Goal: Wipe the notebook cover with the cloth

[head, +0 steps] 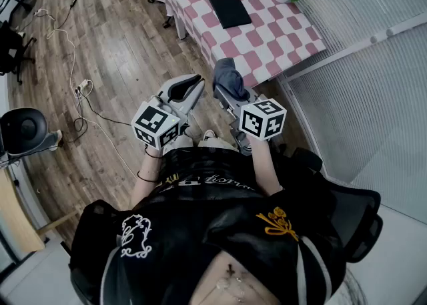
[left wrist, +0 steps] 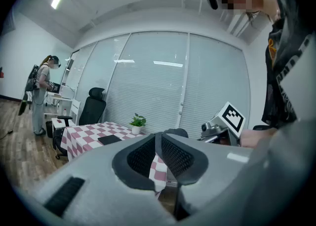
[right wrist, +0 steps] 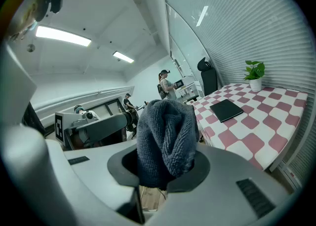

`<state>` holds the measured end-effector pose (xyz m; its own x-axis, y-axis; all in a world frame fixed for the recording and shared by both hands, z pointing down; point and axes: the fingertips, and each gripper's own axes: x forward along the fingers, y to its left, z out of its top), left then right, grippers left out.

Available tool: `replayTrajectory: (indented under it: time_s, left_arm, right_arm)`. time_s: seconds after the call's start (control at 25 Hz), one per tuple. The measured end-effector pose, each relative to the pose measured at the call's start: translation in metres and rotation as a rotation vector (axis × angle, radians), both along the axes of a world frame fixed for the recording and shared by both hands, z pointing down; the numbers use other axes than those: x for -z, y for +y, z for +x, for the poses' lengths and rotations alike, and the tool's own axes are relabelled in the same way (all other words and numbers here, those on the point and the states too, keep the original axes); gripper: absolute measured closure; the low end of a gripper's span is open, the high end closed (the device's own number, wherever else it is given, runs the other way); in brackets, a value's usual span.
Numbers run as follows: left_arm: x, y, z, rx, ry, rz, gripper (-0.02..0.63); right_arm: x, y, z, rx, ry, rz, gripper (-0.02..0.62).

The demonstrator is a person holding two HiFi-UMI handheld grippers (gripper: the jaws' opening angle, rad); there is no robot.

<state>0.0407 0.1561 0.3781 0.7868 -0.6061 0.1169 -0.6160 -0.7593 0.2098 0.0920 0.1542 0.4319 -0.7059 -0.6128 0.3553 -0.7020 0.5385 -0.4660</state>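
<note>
Right fingers (right wrist: 200,171) tight around grey cloth (right wrist: 165,138).

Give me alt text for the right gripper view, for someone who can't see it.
The right claw is shut on a bunched dark grey cloth. Beyond it, to the right, a black notebook lies on a pink-and-white checked tablecloth, a small potted plant at the far end.

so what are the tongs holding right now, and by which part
The right tongs are shut on the grey-blue cloth, clamping its bunched lower part; the rest bulges past the tips. The left tongs are shut, holding nothing.
</note>
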Motion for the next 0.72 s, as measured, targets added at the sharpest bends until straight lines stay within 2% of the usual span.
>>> replayTrajectory:
  time_s: [0.44, 0.72]
  left_arm:
    - [0.002, -0.013, 0.002, 0.007, 0.003, -0.001, 0.555]
    - [0.002, -0.024, 0.014, 0.024, -0.002, 0.008, 0.555]
  right_arm:
    - [0.002, -0.015, 0.01, -0.011, 0.025, 0.032, 0.522]
    - [-0.001, -0.022, 0.021, 0.018, 0.011, 0.026, 0.522]
